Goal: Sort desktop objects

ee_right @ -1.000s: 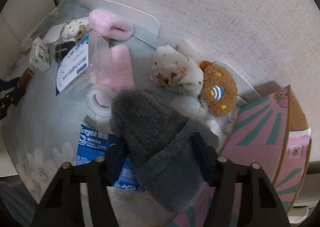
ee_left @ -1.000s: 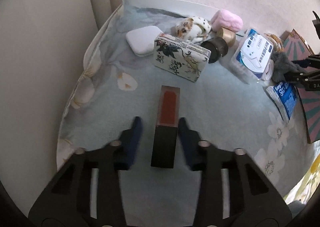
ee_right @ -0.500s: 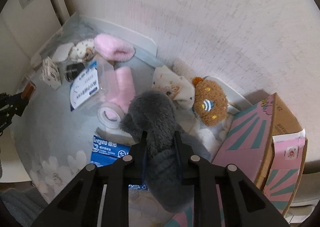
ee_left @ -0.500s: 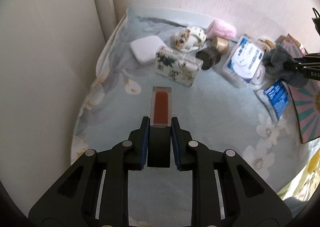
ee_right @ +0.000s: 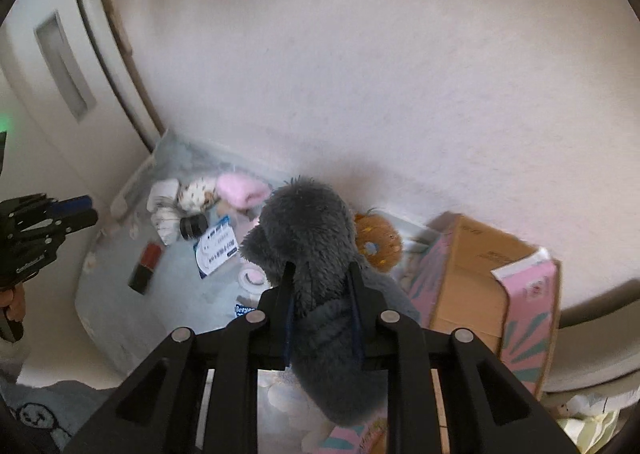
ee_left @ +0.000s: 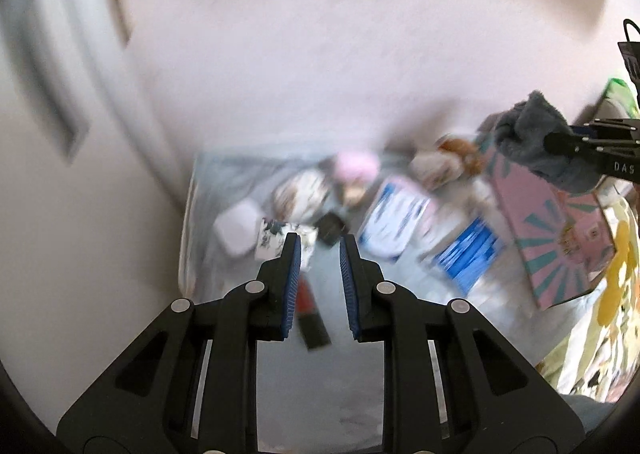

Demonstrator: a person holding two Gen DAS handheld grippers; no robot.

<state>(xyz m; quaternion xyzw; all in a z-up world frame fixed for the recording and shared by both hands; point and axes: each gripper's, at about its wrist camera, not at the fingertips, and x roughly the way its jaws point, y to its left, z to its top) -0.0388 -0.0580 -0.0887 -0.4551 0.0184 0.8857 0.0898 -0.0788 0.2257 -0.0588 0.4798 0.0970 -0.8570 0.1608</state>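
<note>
Your right gripper point(ee_right: 320, 270) is nearest: its jaws are clenched on the grey plush toy point(ee_right: 308, 222), pinching it at the middle so that its bulk hangs below the fingers and its rounded end stands above them. It is held up in the air, clear of the tabletop point(ee_right: 176, 294).

Your left gripper point(ee_left: 316, 250) has its jaws drawn close with only a narrow gap, and they grasp nothing. Through that gap, in a blurred view, you see the red-and-black box point(ee_left: 310, 318) lying flat on the tabletop beneath. From the right wrist view the same box lies alone on the pale cloth, well apart from that gripper, which hangs off to the left with your hand point(ee_right: 14, 302) on its grip.

Beyond the box lie a white labelled packet point(ee_right: 216, 250) and a roll of tape point(ee_right: 252, 278), near each other. To the right stands an open pink-patterned carton point(ee_right: 472, 274), with a brown plush toy point(ee_right: 376, 240) just beside it.

Farther back, close to the wall point(ee_right: 360, 74), are a black jar point(ee_right: 192, 226), a spotted plush toy point(ee_right: 196, 190) and a pink fluffy thing point(ee_right: 240, 190)
</note>
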